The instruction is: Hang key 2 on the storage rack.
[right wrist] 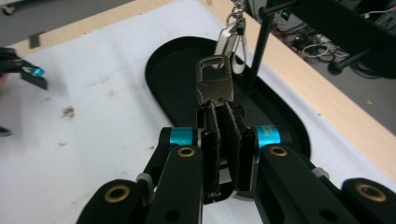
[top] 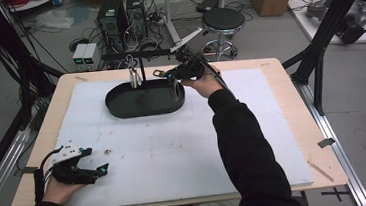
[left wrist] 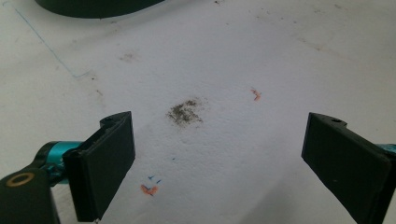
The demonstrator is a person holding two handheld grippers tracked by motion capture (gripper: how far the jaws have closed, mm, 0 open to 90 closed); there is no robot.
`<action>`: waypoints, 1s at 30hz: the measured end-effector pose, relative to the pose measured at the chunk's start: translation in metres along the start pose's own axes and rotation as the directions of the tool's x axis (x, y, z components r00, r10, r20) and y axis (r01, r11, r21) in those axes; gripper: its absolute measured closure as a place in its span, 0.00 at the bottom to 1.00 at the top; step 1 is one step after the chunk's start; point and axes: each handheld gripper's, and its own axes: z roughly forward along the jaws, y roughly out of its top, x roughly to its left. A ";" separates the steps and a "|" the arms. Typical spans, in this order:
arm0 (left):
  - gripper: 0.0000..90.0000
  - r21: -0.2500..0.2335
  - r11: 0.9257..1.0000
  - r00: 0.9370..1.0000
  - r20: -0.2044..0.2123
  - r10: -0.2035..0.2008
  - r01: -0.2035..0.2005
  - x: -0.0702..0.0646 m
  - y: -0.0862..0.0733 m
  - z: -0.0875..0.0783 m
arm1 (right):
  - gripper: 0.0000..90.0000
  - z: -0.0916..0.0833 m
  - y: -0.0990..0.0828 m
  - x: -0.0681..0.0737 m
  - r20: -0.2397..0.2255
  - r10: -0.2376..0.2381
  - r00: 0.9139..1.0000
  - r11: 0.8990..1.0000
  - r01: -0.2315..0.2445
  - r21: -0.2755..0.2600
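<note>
1. Right gripper (right wrist: 223, 140) first: jaws clamped tight on a dark metal carabiner clip (right wrist: 214, 81); the clip sticks up out of the pads, its open loop end at the top; in the high view the gripper (top: 168, 75) sits over the right end of the tray.
2. Just beyond the clip, a silver carabiner (right wrist: 232, 39) hangs from the bar of a black stand (right wrist: 259, 49); the dark clip's tip is right beside it; touching or not, I cannot tell.
3. Beneath both lies the black oval tray (top: 121, 106), at the far middle of the white mat (top: 175, 149); the stand's post rises from it.
4. Left gripper (top: 93, 163) now: resting low at the near left corner, jaws spread wide with nothing between them; just the mat below, with a grey smudge (left wrist: 185, 112) and small orange marks (left wrist: 149, 190).
</note>
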 end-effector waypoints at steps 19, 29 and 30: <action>0.11 0.004 1.000 1.000 0.006 0.007 -0.007 0.000 0.000 0.000 | 0.95 0.026 0.023 -0.008 0.040 0.014 0.999 1.000 -0.013 -0.017; 0.11 0.005 1.000 1.000 0.018 0.007 -0.007 0.000 0.000 0.000 | 0.95 0.030 0.034 -0.014 0.091 0.026 0.995 1.000 -0.025 -0.014; 0.11 0.007 1.000 1.000 0.018 0.008 -0.008 0.000 0.000 0.000 | 0.95 0.032 0.035 -0.015 0.094 0.021 0.995 1.000 -0.020 -0.005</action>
